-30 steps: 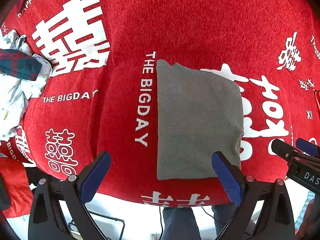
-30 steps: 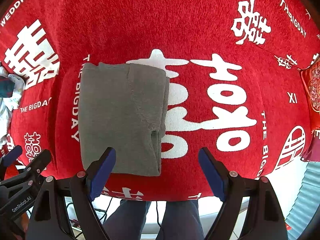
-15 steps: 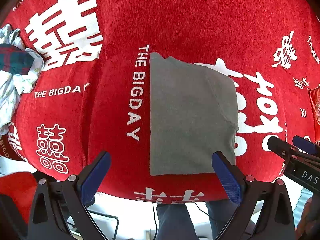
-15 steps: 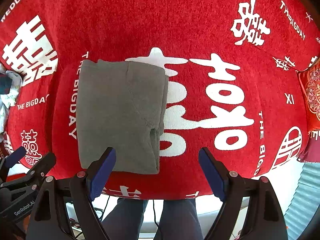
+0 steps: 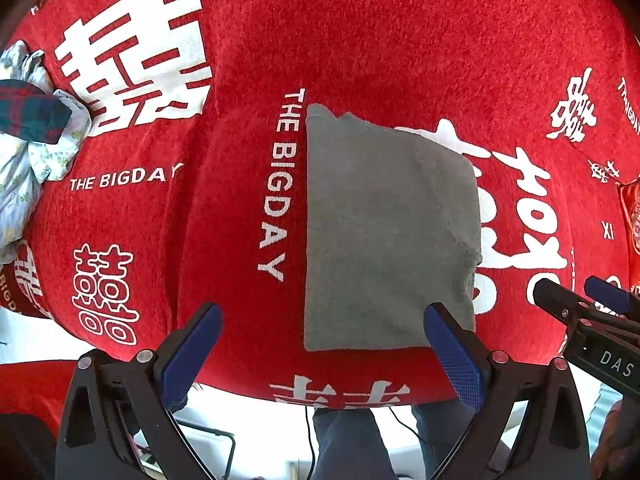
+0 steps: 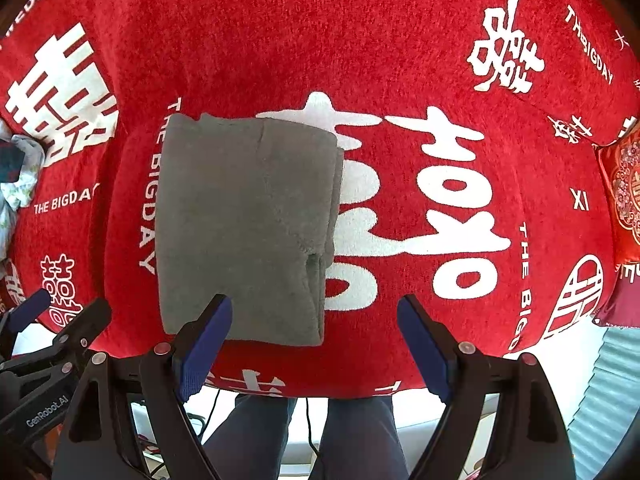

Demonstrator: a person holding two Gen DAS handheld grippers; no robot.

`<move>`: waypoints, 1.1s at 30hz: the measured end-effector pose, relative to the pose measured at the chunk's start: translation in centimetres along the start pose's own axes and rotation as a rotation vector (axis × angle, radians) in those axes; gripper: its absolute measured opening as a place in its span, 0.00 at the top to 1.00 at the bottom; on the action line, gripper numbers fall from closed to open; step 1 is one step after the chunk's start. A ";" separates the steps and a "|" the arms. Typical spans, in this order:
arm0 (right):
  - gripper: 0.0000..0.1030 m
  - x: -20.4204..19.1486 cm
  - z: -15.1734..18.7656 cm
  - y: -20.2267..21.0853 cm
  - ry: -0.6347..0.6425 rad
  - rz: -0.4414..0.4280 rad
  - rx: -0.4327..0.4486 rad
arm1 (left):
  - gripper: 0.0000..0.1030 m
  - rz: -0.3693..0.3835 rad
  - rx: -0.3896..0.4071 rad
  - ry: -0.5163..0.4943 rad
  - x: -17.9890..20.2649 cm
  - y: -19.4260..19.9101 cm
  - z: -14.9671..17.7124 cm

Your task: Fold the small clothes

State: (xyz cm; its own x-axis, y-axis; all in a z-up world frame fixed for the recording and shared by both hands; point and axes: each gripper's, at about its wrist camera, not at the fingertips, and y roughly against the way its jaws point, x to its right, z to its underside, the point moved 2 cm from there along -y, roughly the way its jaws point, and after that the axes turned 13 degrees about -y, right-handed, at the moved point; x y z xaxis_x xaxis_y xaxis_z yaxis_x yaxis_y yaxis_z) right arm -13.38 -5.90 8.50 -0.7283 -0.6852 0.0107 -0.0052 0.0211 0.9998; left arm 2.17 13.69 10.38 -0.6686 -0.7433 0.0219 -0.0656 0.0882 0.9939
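Left wrist shows the grey cloth soft and floppy; I'd pinch its near corner, both grippers spread wide, empty

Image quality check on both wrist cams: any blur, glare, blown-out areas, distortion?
Left wrist: strong fisheye bulge with dark corners; grey folded garment and red printed cloth look sharp, light even, no glare; the strip below the cloth edge is blown out white. Right wrist: same barrel distortion; garment seams crisp, no motion blur; white overexposure under the open right gripper.
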 end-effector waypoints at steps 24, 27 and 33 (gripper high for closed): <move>0.16 -0.4 -0.2 -0.1 0.014 0.000 -0.004 | 0.02 -0.010 0.008 -0.011 0.5 0.2 -0.5; 0.16 -0.5 -0.1 -0.1 0.008 -0.001 -0.005 | 0.02 -0.012 0.008 -0.009 0.4 0.2 -0.5; 0.16 -0.4 -0.1 -0.2 0.010 -0.001 -0.006 | 0.02 -0.027 0.017 -0.002 0.2 0.4 -0.4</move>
State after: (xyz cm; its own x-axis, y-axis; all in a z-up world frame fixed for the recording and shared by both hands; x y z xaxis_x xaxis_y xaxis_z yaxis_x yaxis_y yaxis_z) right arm -13.02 -5.66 8.30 -0.7213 -0.6925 0.0104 -0.0016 0.0166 0.9999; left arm 2.32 13.27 10.81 -0.6681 -0.7441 -0.0056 -0.0963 0.0789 0.9922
